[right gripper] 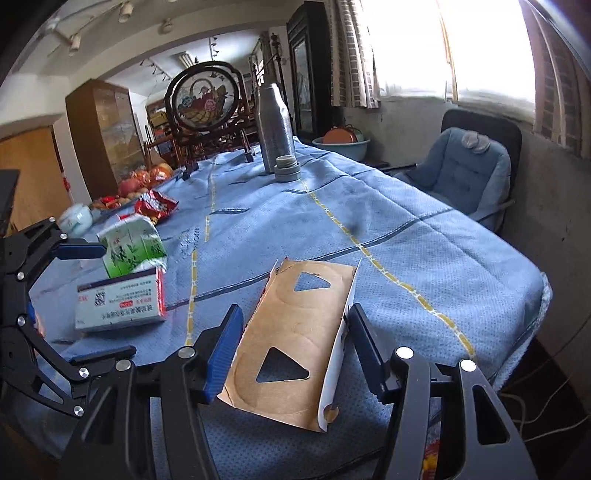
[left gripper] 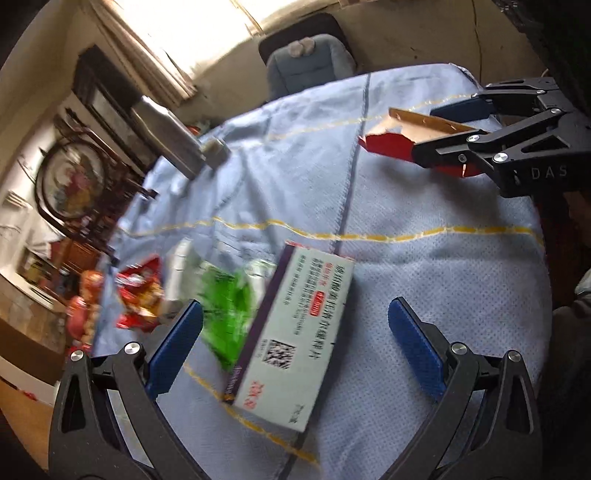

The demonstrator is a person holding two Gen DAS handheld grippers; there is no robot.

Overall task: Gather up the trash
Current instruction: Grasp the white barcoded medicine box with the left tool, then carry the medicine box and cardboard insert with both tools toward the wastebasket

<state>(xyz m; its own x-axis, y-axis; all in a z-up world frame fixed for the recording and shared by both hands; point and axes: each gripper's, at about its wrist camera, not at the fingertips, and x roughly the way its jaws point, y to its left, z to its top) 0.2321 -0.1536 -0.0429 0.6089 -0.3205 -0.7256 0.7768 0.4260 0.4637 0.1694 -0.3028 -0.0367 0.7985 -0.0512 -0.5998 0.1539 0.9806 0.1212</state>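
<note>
Right gripper (right gripper: 291, 347) pinches a torn cardboard piece (right gripper: 291, 347) at lower centre; left gripper (left gripper: 295, 343), fingers spread, hovers around the medicine box (left gripper: 291, 332) on the blue cloth (left gripper: 424, 266).

Interior of a lived-in room, daylight entering from one side; a window (right gripper: 480, 48) glares white behind checked curtains (right gripper: 351, 51); beneath it runs a bare, stained concrete wall (right gripper: 406, 122). A long table draped in a blue quilted cloth (right gripper: 369, 206) with yellow stripes fills the foreground; a dark chair with a blue cushion (right gripper: 469, 166) stands at its far corner. Beyond the table stands a round decorative screen (right gripper: 205, 98) in a dark carved frame; a glass-fronted wooden cabinet (right gripper: 107, 125) stands to its left; a tall dark cabinet (right gripper: 306, 70) stands beside the curtains. Track lights (right gripper: 125, 9) cross the white ceiling.
</note>
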